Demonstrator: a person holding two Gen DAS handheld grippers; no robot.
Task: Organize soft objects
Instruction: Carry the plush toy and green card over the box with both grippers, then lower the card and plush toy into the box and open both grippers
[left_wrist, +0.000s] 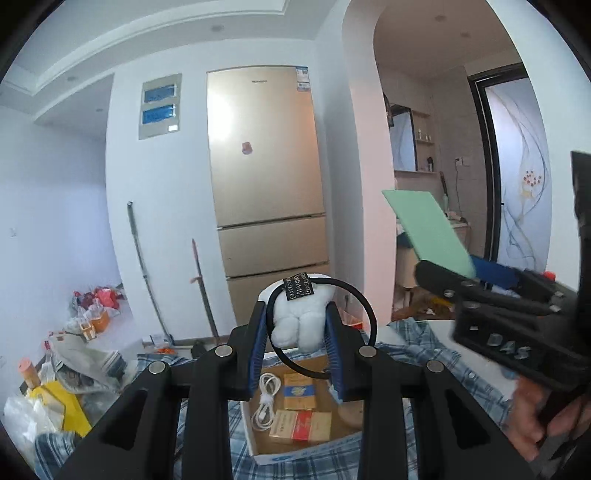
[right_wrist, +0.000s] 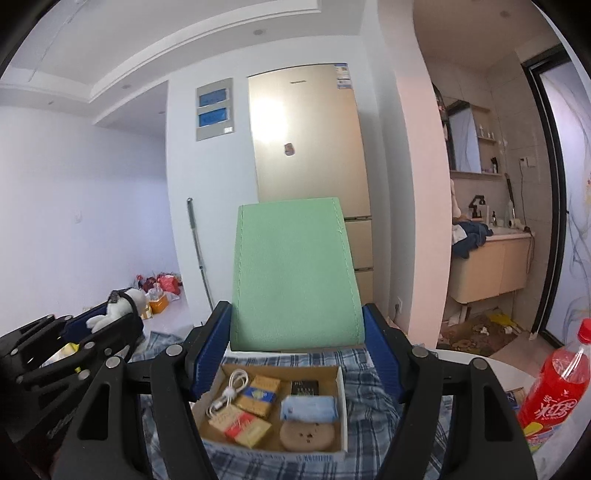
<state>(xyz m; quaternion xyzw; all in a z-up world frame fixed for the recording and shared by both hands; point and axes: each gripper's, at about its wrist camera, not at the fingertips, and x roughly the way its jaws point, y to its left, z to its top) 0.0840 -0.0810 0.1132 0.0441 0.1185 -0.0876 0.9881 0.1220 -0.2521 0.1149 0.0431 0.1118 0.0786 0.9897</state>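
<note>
Now the left gripper (left_wrist: 298, 332) is clamping a white plush hair tie (left_wrist: 301, 317), its black elastic loop (left_wrist: 364, 306) sticking out to the right. Beside it, the right gripper (right_wrist: 297, 332) is squeezing a green pad (right_wrist: 295, 273) upright between its 2 blue pads (right_wrist: 380, 354). Both are hanging above a cardboard box (right_wrist: 341, 402) that is sitting on plaid cloth (right_wrist: 373, 417) and holding a white cable (right_wrist: 229, 395) and small packets (right_wrist: 245, 428). A red bottle (right_wrist: 557, 384) is standing at right.
</note>
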